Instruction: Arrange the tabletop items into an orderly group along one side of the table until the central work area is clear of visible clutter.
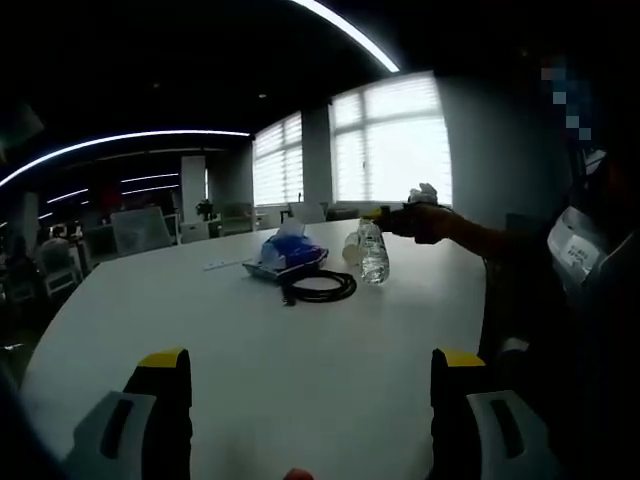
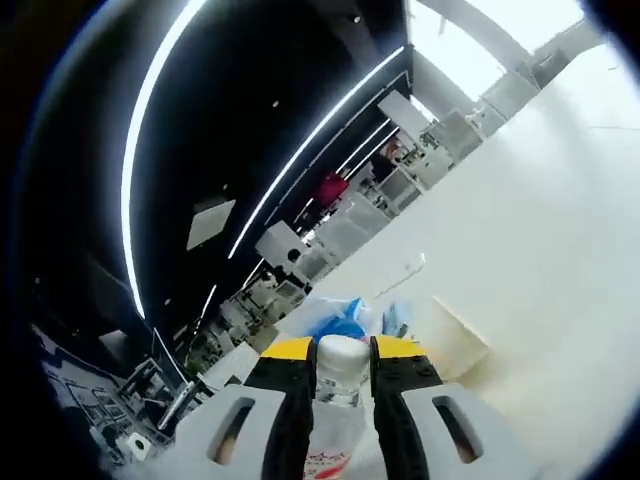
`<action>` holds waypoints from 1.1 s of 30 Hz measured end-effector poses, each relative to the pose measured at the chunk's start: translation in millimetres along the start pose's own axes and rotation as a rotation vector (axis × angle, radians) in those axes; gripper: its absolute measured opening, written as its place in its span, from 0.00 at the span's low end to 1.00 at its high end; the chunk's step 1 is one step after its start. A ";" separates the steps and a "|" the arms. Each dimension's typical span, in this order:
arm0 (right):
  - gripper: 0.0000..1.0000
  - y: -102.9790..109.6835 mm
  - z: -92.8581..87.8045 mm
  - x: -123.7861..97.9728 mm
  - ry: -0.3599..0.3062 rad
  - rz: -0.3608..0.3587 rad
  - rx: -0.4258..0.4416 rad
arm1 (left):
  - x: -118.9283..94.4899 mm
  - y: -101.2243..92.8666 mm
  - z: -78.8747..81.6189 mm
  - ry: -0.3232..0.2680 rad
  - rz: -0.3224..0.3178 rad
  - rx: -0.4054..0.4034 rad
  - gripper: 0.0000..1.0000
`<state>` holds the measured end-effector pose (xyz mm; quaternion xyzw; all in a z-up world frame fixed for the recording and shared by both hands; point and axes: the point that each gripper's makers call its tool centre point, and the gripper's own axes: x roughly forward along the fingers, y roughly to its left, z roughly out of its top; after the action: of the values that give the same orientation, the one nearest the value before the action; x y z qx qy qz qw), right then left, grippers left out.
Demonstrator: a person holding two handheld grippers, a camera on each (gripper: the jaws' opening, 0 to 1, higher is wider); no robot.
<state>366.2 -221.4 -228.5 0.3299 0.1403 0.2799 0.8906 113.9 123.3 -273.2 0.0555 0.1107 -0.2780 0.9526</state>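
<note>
A clear water bottle (image 1: 373, 252) stands upright on the white table (image 1: 250, 340) at its far side. My right gripper (image 1: 398, 214) comes in from the right and is shut on the bottle's top. In the right gripper view my right gripper (image 2: 343, 350) clamps the bottle's white cap (image 2: 342, 362) between its yellow-tipped jaws. A blue tissue pack (image 1: 285, 253) and a coiled black cable (image 1: 322, 287) lie just left of the bottle. The tissue pack (image 2: 345, 318) lies beyond the cap. My left gripper (image 1: 312, 365) hovers open over the near table, holding nothing.
A pale cup (image 1: 351, 250) stands behind the bottle, and the cup (image 2: 455, 338) lies right of the jaws. A small white flat item (image 1: 222, 265) lies left of the tissue pack. A person's arm (image 1: 480, 240) reaches along the table's right edge. Office chairs (image 1: 140, 230) stand beyond the far edge.
</note>
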 end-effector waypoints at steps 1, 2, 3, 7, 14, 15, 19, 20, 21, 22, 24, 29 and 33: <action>0.18 3.1 1.1 -0.3 -0.003 0.002 -0.018 | 0.1 -0.7 -0.1 0.001 -0.001 0.000 1.00; 0.18 6.9 2.7 -0.5 -0.008 0.010 -0.029 | 0.3 -1.1 -0.3 0.001 -0.002 0.002 1.00; 0.18 8.7 3.1 -1.0 -0.007 0.012 -0.045 | 0.4 -1.8 -0.7 0.003 -0.003 0.003 1.00; 0.18 14.9 4.6 -2.4 -0.008 0.023 -0.073 | 0.7 -2.2 -1.6 0.004 -0.004 0.001 1.00; 0.18 36.5 0.1 -9.6 -0.023 0.052 -0.169 | 1.2 -4.2 -1.0 0.002 -0.007 0.001 1.00; 0.18 38.0 0.1 -10.5 -0.024 0.047 -0.187 | 1.1 -4.3 -0.6 0.002 -0.008 0.003 1.00; 0.18 53.6 0.0 -13.6 -0.032 0.068 -0.267 | 1.0 -4.3 0.9 -0.001 -0.009 0.005 1.00; 0.18 56.2 0.1 -14.5 -0.034 0.068 -0.297 | 1.1 -4.7 1.2 -0.003 -0.010 0.005 1.00; 0.18 62.2 -0.6 -15.2 -0.039 0.076 -0.321 | 1.4 -4.9 0.9 -0.003 -0.009 0.002 1.00; 0.18 66.2 -1.2 -15.8 -0.039 0.085 -0.340 | 1.4 -5.0 0.8 -0.002 -0.009 0.002 1.00; 0.18 74.4 -3.7 -17.4 -0.041 0.091 -0.387 | 1.7 -6.1 -0.4 0.002 -0.012 0.003 1.00; 0.18 93.4 -9.0 -23.0 -0.050 0.110 -0.493 | 0.2 -6.1 -0.5 -0.002 -0.008 0.001 1.00; 0.18 108.5 -15.0 -27.6 -0.066 0.122 -0.580 | -0.4 -6.1 0.3 -0.006 -0.007 0.004 1.00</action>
<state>293.4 -162.2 -165.6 0.0785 0.0056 0.3503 0.9333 110.4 118.4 -273.0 0.0562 0.1073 -0.2815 0.9519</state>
